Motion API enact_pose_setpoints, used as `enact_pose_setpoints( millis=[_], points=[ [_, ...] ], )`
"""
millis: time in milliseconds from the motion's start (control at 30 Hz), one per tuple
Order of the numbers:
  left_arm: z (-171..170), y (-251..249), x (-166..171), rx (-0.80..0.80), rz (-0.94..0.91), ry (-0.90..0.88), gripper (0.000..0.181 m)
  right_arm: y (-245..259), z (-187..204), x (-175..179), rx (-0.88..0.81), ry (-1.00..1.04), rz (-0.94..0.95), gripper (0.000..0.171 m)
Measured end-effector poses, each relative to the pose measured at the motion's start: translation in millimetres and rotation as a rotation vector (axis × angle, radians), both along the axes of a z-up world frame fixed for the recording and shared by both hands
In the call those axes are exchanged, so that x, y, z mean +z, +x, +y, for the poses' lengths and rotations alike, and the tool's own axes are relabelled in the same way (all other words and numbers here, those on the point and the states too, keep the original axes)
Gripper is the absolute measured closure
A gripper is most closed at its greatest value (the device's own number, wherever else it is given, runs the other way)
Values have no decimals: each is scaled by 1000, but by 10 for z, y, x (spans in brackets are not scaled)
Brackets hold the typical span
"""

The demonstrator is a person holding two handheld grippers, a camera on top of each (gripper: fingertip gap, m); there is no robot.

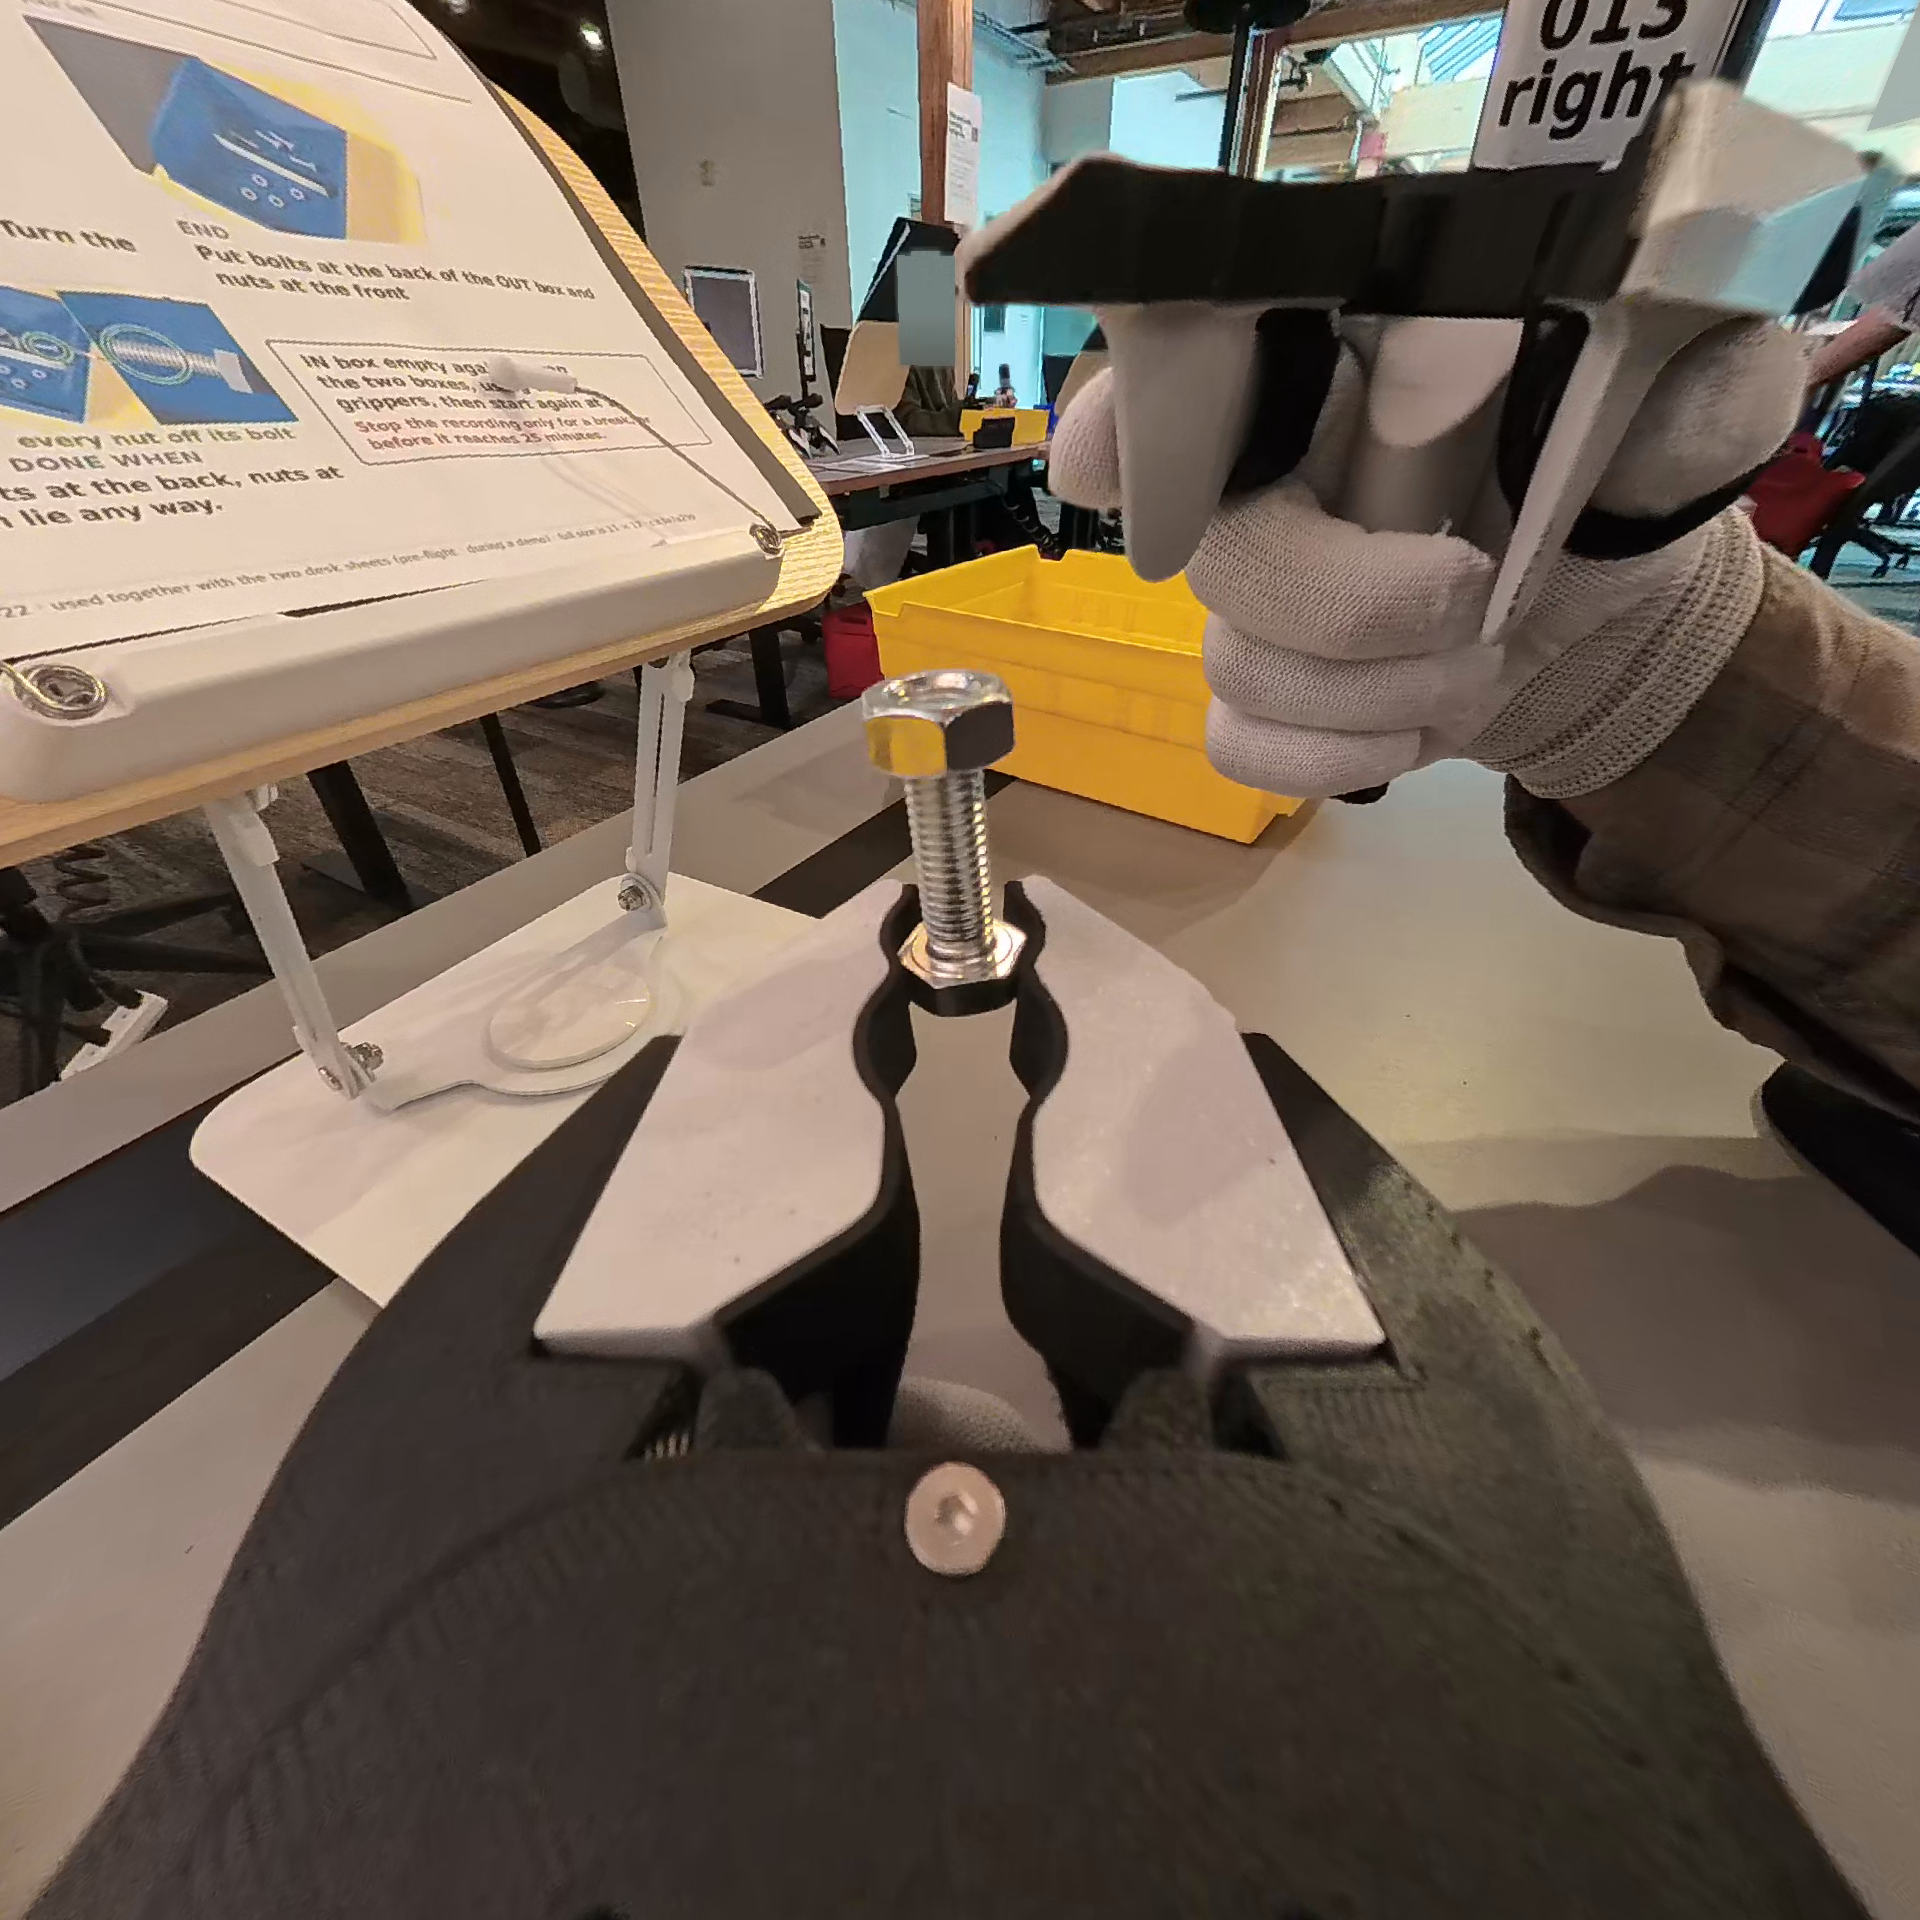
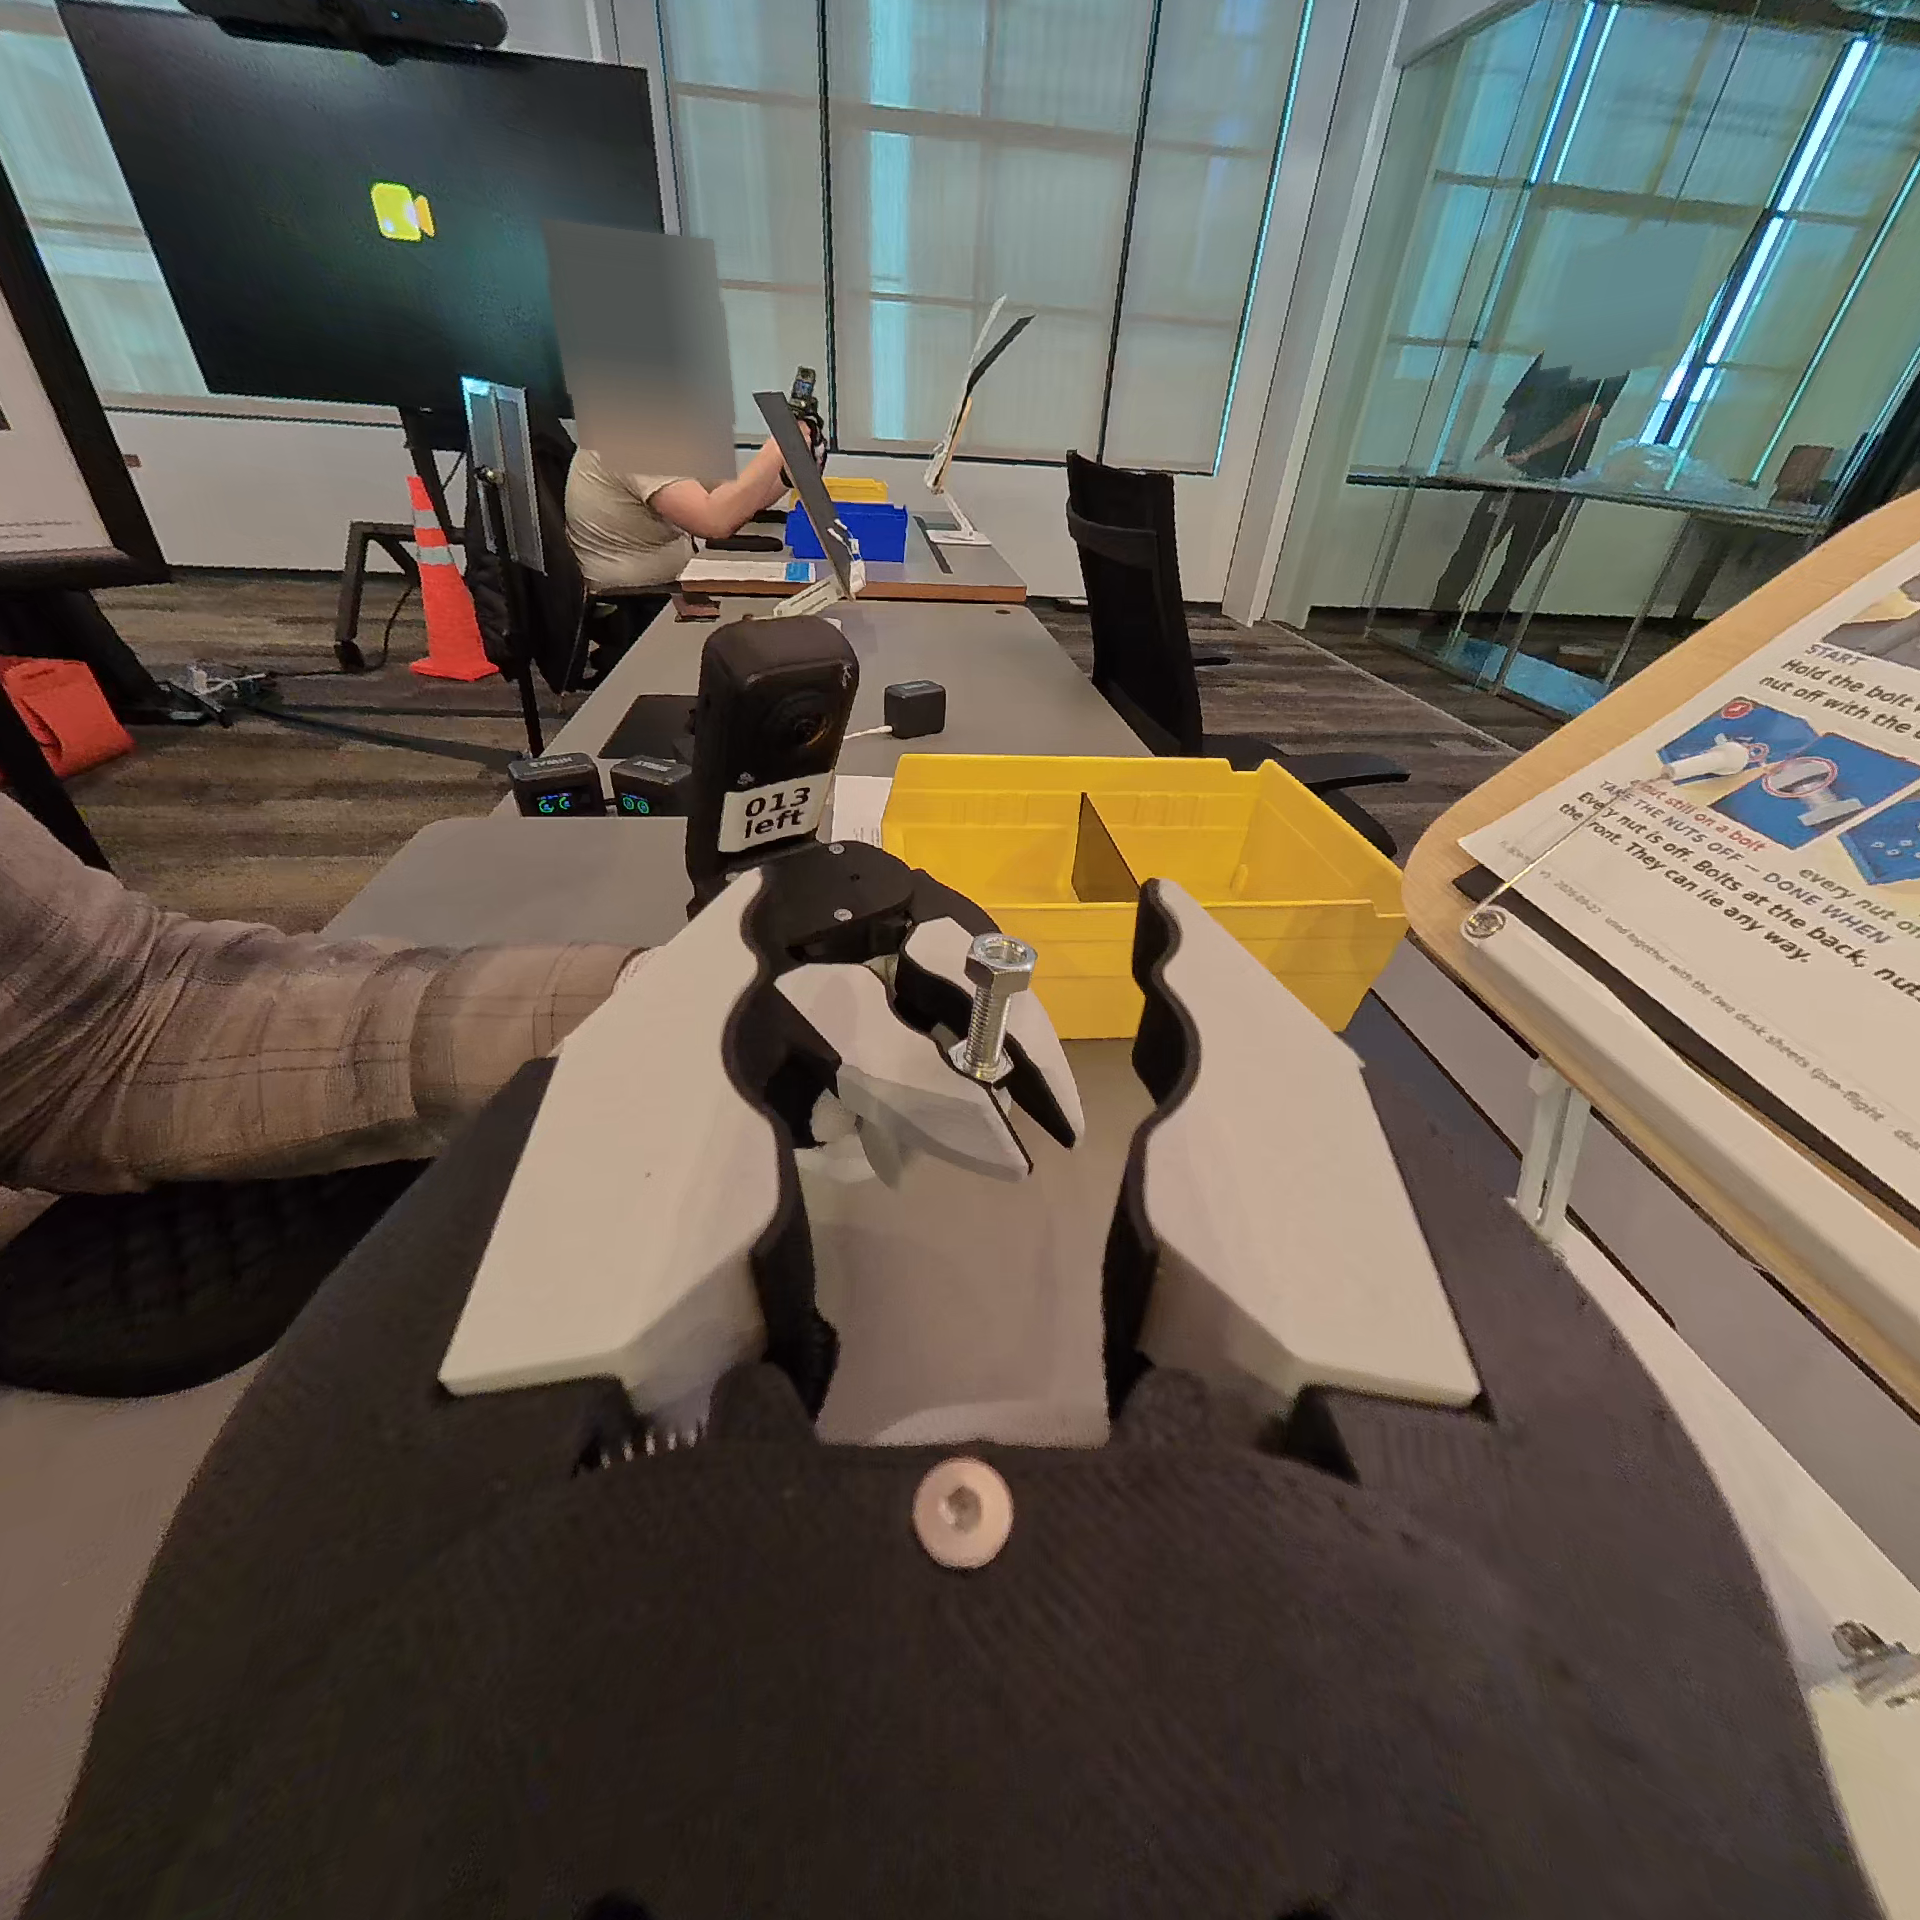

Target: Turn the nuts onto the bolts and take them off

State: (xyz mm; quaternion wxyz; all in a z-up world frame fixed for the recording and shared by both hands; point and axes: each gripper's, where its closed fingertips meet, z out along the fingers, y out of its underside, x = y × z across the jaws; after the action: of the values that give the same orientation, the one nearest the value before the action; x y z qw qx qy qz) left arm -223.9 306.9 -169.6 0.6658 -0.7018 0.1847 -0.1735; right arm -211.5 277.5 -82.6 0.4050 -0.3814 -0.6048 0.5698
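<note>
A silver bolt (image 1: 951, 868) stands upright with a hex nut (image 1: 938, 727) at its top end. My left gripper (image 1: 961, 920) is shut on the bolt's lower hex head, a little above the grey table (image 1: 1403, 987). My right gripper (image 1: 1330, 540), held by a white-gloved hand, hovers above and to the right of the nut, apart from it. In the right wrist view my right gripper (image 2: 954, 914) is open and empty. Between its fingers (image 2: 644, 1122) I see the left gripper (image 2: 935, 1112) holding the bolt (image 2: 987, 1013) with the nut (image 2: 1000, 956) on top.
A yellow divided bin (image 1: 1091, 665) (image 2: 1299, 904) stands on the table just behind the bolt. A tilted instruction board (image 1: 416, 436) (image 2: 1714, 831) on a white stand (image 1: 343, 1143) is to the left. A person sits at a farther table (image 2: 623, 520). The left gripper's tips are roughly 9 cm from the right gripper's.
</note>
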Motion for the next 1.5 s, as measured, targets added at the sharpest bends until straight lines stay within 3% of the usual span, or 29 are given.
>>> enact_pose_setpoints(
  millis=[500, 667, 967, 1500],
  points=[
    [-35, -51, 88, 15, 9, 29, 166, 3, 338, -300, -52, -41, -41, 112],
    [-36, -33, 85, 11, 17, 29, 167, -113, 187, -328, -27, -27, -39, 120],
    [-14, 22, 22, 7, 54, 9, 166, -249, -198, -391, 73, -1, -68, 112],
    [-16, -37, 36, 18, 35, 8, 166, -160, -206, -353, 99, 15, -62, 114]
  ],
)
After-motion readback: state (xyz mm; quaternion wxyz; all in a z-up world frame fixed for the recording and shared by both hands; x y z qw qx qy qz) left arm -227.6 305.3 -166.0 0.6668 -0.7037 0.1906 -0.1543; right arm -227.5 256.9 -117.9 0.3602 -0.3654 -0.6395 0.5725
